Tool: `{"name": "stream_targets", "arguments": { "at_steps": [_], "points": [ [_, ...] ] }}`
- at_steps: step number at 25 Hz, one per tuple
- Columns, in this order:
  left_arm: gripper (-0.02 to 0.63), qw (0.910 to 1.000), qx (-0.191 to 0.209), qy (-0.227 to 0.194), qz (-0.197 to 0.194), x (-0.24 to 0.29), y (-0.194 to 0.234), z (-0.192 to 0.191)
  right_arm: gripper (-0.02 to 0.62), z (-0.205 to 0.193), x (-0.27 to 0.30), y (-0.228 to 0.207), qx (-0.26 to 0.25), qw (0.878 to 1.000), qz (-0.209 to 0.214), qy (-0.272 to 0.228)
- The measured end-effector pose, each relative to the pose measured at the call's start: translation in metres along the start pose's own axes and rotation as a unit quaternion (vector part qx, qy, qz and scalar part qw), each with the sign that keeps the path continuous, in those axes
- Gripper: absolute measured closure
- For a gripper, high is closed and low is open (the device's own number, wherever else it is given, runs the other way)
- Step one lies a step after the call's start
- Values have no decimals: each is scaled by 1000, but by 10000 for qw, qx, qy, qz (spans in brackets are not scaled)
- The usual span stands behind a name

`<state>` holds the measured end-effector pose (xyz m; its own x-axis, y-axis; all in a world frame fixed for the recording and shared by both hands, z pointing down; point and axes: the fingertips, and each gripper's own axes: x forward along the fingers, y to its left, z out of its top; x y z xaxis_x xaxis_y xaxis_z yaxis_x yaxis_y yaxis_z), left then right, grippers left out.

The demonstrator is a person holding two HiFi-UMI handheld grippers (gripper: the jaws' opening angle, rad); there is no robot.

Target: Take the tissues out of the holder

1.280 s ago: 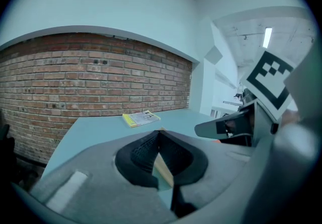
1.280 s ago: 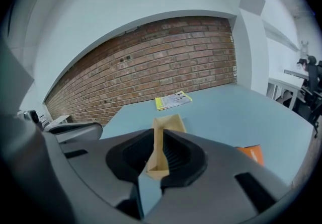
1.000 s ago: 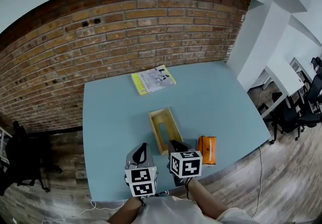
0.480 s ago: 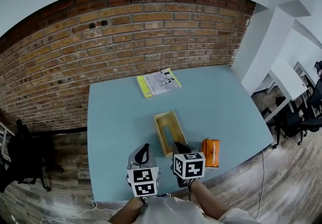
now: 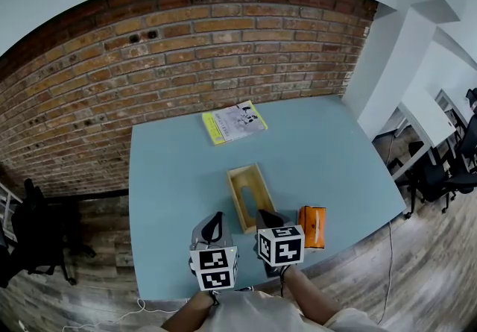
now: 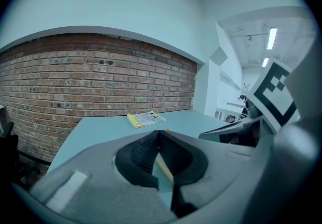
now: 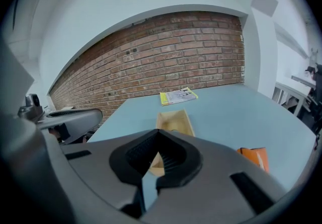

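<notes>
A person's two handheld grippers hover over the near edge of a pale blue rectangular table [image 5: 171,166] set against a red brick wall [image 5: 186,54]. The left gripper [image 5: 215,215] has its black ribbed jaws pressed together at the tips with nothing between them, as the left gripper view shows [image 6: 158,133]; the right gripper [image 5: 262,213] is likewise closed tip to tip and empty in the right gripper view [image 7: 158,132].

The light wooden rectangular tissue holder [image 5: 233,196] lies flat near the middle of the table, its long side running away from the person and an oval slot showing in its face; its near end sits just ahead of the right gripper's tips, while the left gripper points past its left side. In the right gripper view the holder [image 7: 173,120] lies directly beyond the closed jaws.

The orange soft tissue pack [image 5: 312,226] rests on the tabletop outside the holder, just beside its near right corner and close to the table's front edge; the right gripper view shows the pack [image 7: 254,157] low at the right, apart from the jaws.

A yellow-edged printed booklet [image 5: 235,121] lies at the table's far side near the wall; black office chairs [image 5: 440,170] stand on the wooden floor at the right.
</notes>
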<state>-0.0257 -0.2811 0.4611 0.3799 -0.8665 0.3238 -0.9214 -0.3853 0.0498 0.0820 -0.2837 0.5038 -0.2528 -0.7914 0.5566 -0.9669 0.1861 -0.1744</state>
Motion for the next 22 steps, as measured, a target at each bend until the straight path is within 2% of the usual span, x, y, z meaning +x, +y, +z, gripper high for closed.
{"name": "stream_targets", "arguments": {
  "at_steps": [22],
  "points": [
    [601, 10000, -15, 37, -88, 3, -10, -2, 591, 2, -6, -7, -7, 10000, -73, -55]
  ]
}}
